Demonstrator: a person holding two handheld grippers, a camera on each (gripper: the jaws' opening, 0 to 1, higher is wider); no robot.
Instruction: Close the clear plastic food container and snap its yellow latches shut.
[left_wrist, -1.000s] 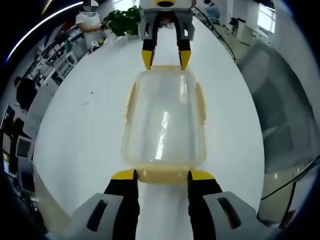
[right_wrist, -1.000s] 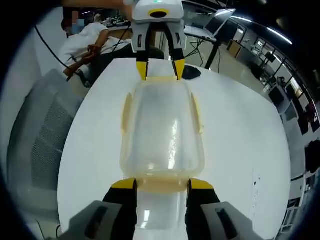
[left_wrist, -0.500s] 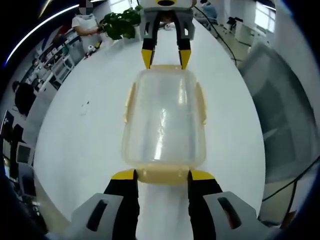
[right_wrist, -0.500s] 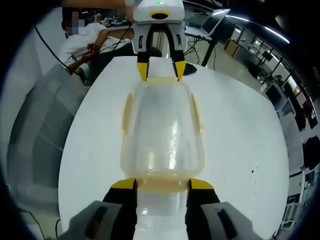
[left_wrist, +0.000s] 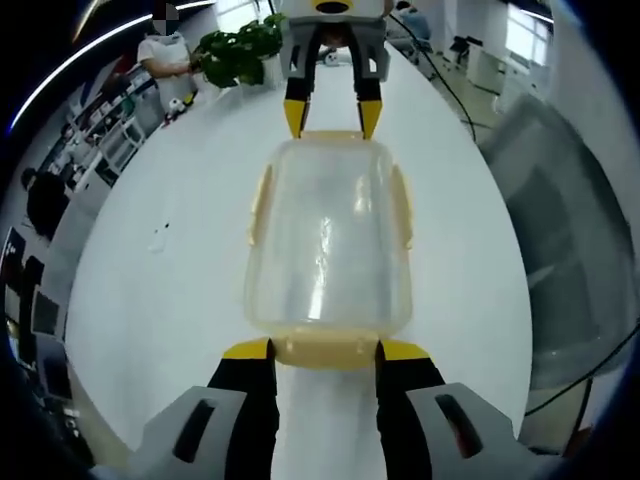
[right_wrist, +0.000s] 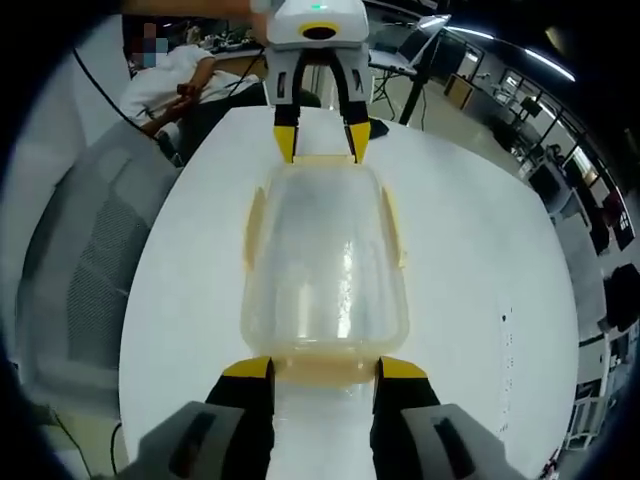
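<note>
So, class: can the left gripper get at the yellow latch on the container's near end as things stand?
Probably yes: the left gripper already has its jaw tips either side of the near-end latch of the container, nothing between.

We hold the left hand-held gripper (left_wrist: 323, 350) level, its yellow-tipped jaws spread apart. Our right hand-held gripper (right_wrist: 323, 367) faces it, likewise parted.

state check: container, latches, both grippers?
clear container: lid on, upright on the white table, one gripper at each short end
end latches: each sits between a gripper's jaws; cannot tell if snapped
side latches: along the long sides; cannot tell if snapped
left gripper: jaws astride the near end latch
right gripper: jaws astride the opposite end latch
</note>
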